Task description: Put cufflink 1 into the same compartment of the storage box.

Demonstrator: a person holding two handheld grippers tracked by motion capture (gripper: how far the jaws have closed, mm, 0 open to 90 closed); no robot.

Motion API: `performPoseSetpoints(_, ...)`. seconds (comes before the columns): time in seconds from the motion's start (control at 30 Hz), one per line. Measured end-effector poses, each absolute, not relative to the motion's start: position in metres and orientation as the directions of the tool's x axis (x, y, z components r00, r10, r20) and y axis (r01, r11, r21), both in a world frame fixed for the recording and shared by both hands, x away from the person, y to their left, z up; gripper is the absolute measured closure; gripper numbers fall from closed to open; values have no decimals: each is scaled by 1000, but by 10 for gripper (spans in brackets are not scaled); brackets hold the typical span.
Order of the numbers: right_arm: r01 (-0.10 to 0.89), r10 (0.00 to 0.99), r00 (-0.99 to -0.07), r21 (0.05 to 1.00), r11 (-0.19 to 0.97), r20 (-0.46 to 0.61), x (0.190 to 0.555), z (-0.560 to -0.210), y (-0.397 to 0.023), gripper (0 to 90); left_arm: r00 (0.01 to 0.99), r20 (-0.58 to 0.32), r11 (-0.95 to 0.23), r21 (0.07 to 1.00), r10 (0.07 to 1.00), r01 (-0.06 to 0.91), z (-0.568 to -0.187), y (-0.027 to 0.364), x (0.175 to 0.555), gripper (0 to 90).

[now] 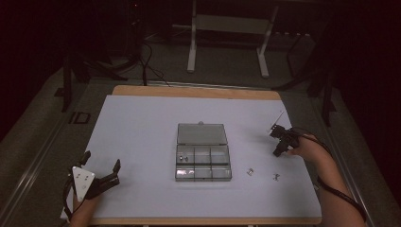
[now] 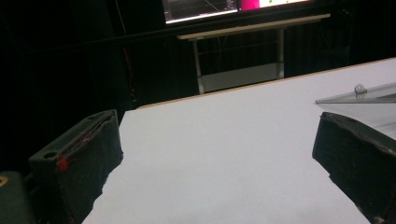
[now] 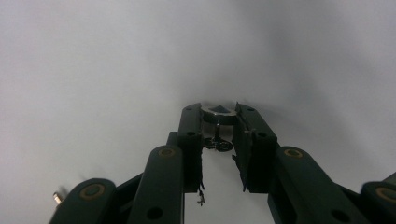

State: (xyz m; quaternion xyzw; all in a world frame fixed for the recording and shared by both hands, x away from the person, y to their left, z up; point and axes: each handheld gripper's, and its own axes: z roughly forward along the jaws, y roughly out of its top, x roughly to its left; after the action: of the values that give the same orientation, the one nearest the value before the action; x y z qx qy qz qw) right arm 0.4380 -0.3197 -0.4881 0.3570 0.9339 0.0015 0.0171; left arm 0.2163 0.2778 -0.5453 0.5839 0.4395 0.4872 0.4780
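A clear plastic compartment box (image 1: pixel 204 173) lies mid-table with its lid (image 1: pixel 202 134) folded back; small metal parts (image 1: pixel 184 158) sit in its rear left compartment. My right gripper (image 1: pixel 277 152) tips down onto the white table right of the box. In the right gripper view its jaws (image 3: pixel 218 115) are shut on a small metal screw (image 3: pixel 218 111) with a hex socket head, right at the table surface. My left gripper (image 1: pixel 101 161) rests at the front left, wide open and holding nothing; its fingers (image 2: pixel 74 163) frame bare table, and the box lid (image 2: pixel 369 95) shows at the right.
Two loose metal parts (image 1: pixel 250 171) (image 1: pixel 275 177) lie on the table right of the box, in front of my right hand. Another small part (image 3: pixel 57 197) shows beside the right gripper. A white desk frame (image 1: pixel 227 42) stands beyond the table's far edge.
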Motion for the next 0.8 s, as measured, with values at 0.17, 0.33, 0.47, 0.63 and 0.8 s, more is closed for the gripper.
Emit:
performPoseSetpoints(0.17,585,585,-810,3,811,-27,434,-477,-309,731,139,147,-155,987,979,48,-545,278,216,24)
performPoseSetpoints(0.33,502,502,-864,3,865,-32,430,-464,-297,732,139,148,-156,987,979,47,-545,278,216,24)
performPoseSetpoints(0.47,437,436,-899,3,900,-25,426,-456,-287,732,140,147,-155,987,979,48,-545,278,216,24)
performPoseSetpoints(0.63,381,381,-924,3,925,-23,422,-449,-275,732,140,147,-155,987,979,47,-545,278,216,24)
performPoseSetpoints(0.8,334,333,-943,-3,943,-10,418,-444,-261,732,140,147,-155,987,979,48,-545,278,216,24)
